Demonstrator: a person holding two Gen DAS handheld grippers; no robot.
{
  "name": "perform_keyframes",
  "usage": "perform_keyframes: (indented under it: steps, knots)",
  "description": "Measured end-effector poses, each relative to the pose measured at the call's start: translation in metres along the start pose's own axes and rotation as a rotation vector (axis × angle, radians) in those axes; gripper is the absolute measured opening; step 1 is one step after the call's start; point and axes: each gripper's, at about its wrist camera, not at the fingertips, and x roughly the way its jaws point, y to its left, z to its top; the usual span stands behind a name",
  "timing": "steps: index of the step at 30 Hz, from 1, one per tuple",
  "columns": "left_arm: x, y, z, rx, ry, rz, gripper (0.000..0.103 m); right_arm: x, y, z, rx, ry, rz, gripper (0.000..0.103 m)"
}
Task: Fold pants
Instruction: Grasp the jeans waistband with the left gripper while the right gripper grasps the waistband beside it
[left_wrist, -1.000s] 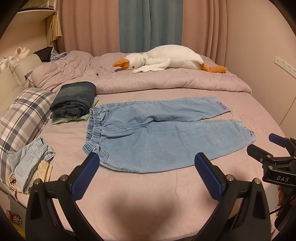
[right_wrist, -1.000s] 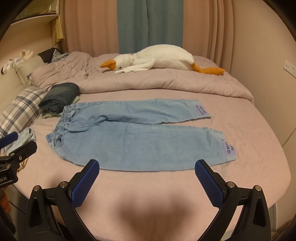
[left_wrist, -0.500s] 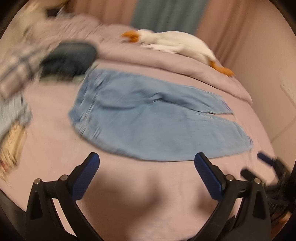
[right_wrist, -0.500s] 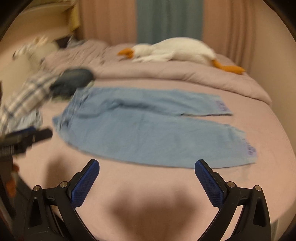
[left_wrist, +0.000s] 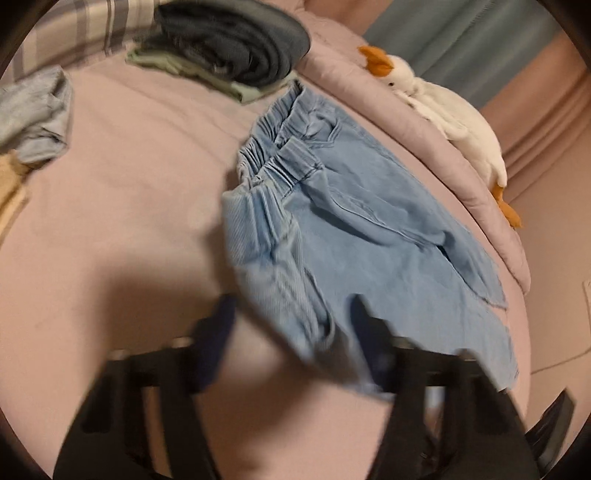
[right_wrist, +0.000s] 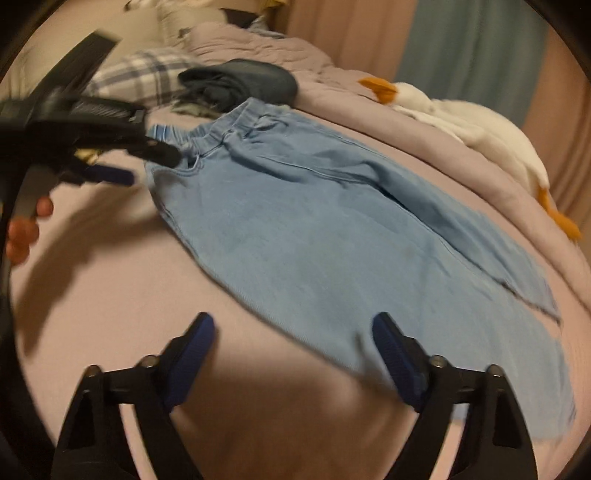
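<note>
Light blue pants (right_wrist: 332, 229) lie flat on the bed (right_wrist: 110, 295) — both the left gripper (left_wrist: 291, 325) and right gripper (right_wrist: 293, 343) hover with fingers wide apart, holding nothing.

text: none legible | pants (left_wrist: 369, 236) labels: blurred; tongs: no readable marks

motion blur smears the left gripper (left_wrist: 291, 325) so its fingers' contact with the jeans (left_wrist: 362, 236) waistband cannot be told, the jeans' leg cuffs run off frame in the right wrist view, and the goose plush (right_wrist: 476, 129) is cut short beside the teal curtain (right_wrist: 476, 48)
</note>
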Motion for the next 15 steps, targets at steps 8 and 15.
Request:
perform_keyframes:
  steps: [8, 15]
  knots:
    - [0.001, 0.018, 0.007, -0.08, 0.012, 0.028, 0.019, 0.02, 0.011, 0.01, -0.072, 0.007, 0.04, 0.012]
    - [-0.025, 0.01, -0.002, 0.008, -0.071, 0.095, 0.018, 0.006, 0.016, 0.015, -0.095, 0.011, 0.086, 0.009]
